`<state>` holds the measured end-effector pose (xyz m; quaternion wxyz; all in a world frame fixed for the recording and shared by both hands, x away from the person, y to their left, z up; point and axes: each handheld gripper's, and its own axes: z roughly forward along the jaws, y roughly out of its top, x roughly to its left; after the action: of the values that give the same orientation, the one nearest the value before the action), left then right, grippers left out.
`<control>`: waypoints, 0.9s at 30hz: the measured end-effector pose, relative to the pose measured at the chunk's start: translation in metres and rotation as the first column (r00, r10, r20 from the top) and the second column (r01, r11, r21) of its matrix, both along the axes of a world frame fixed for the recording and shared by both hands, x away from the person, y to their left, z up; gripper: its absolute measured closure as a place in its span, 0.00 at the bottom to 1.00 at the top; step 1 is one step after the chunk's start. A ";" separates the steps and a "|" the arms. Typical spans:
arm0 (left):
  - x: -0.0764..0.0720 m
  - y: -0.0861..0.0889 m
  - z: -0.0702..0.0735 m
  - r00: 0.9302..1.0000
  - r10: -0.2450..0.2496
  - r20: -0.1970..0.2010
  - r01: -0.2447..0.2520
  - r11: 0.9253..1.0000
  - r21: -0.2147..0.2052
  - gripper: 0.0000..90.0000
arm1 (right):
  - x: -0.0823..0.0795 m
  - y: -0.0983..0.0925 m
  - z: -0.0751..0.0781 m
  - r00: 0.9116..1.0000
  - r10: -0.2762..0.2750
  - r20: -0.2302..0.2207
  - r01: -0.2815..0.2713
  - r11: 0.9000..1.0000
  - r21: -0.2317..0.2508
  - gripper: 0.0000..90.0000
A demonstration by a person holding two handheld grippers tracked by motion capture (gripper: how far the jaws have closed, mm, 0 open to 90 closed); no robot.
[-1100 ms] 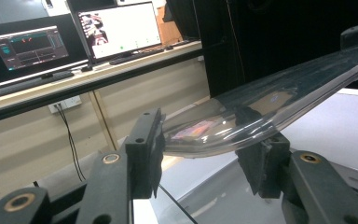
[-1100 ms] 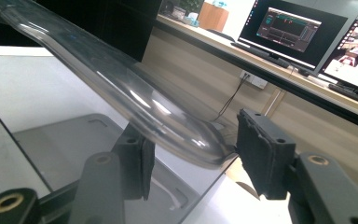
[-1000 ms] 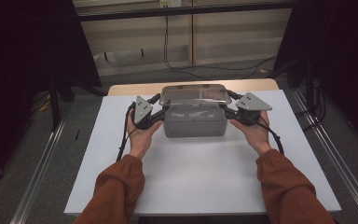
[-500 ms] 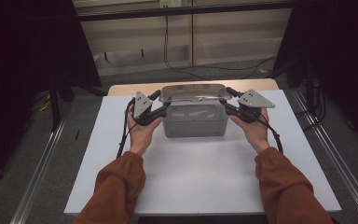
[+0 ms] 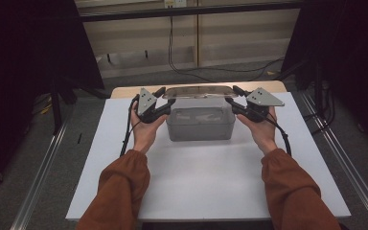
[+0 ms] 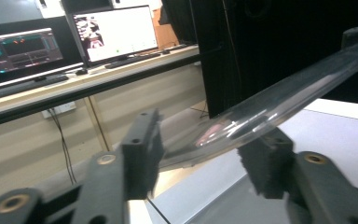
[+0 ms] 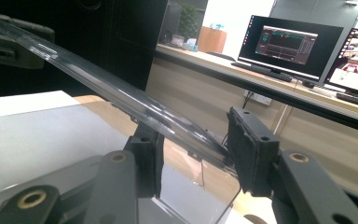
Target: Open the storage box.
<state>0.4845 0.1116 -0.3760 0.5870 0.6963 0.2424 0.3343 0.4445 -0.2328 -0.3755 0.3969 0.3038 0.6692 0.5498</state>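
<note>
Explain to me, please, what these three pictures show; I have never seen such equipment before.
No robot is here: a person in rust-orange sleeves holds a black two-jaw hand gripper in each hand, the left gripper and the right gripper. The high view looks down from above the person's side. The other two views come from small cameras riding on the grippers, looking along their jaws. On the white rectangular tabletop stands a clear grey plastic box. Above it is its clear flat plastic lid, and each gripper has one end of that lid between its jaws. In the gripper views the lid slants between the pads; whether they press it I cannot tell. Behind stand computer monitors.
</note>
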 end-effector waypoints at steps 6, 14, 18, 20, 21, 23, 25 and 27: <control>0.006 0.002 -0.004 1.000 0.022 -0.005 -0.022 1.000 0.005 0.58 | 0.002 -0.001 0.001 1.000 0.003 0.000 -0.003 1.000 0.001 0.63; 0.010 0.001 -0.002 1.000 0.013 -0.014 -0.013 1.000 -0.002 0.59 | 0.003 -0.002 0.002 1.000 0.006 0.000 -0.006 1.000 0.014 0.64; 0.012 0.000 0.000 1.000 0.007 -0.012 -0.007 1.000 -0.001 0.63 | 0.005 -0.003 0.006 1.000 0.004 0.001 -0.004 1.000 0.015 0.64; 0.013 0.000 0.001 1.000 0.006 -0.008 -0.006 1.000 0.000 0.64 | 0.007 -0.003 0.008 1.000 0.006 0.000 -0.006 1.000 0.016 0.65; 0.013 0.001 0.001 1.000 0.006 -0.007 -0.006 1.000 0.001 0.65 | 0.007 -0.004 0.008 1.000 0.005 -0.002 -0.005 1.000 0.015 0.65; 0.014 0.001 0.001 1.000 0.006 -0.010 -0.006 1.000 -0.003 0.66 | 0.009 -0.004 0.009 1.000 0.009 -0.001 -0.009 1.000 0.020 0.65; 0.015 0.001 0.001 1.000 0.008 -0.014 -0.008 1.000 -0.013 0.65 | 0.009 -0.004 0.009 1.000 0.008 -0.003 -0.008 1.000 0.022 0.64; 0.015 0.001 0.002 1.000 0.015 -0.018 -0.015 1.000 -0.013 0.64 | 0.011 -0.005 0.009 1.000 0.011 -0.010 -0.011 0.999 0.030 0.62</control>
<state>0.5000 0.1126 -0.3741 0.5869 0.6937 0.2551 0.3306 0.4552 -0.2373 -0.3662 0.3858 0.3090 0.6646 0.5604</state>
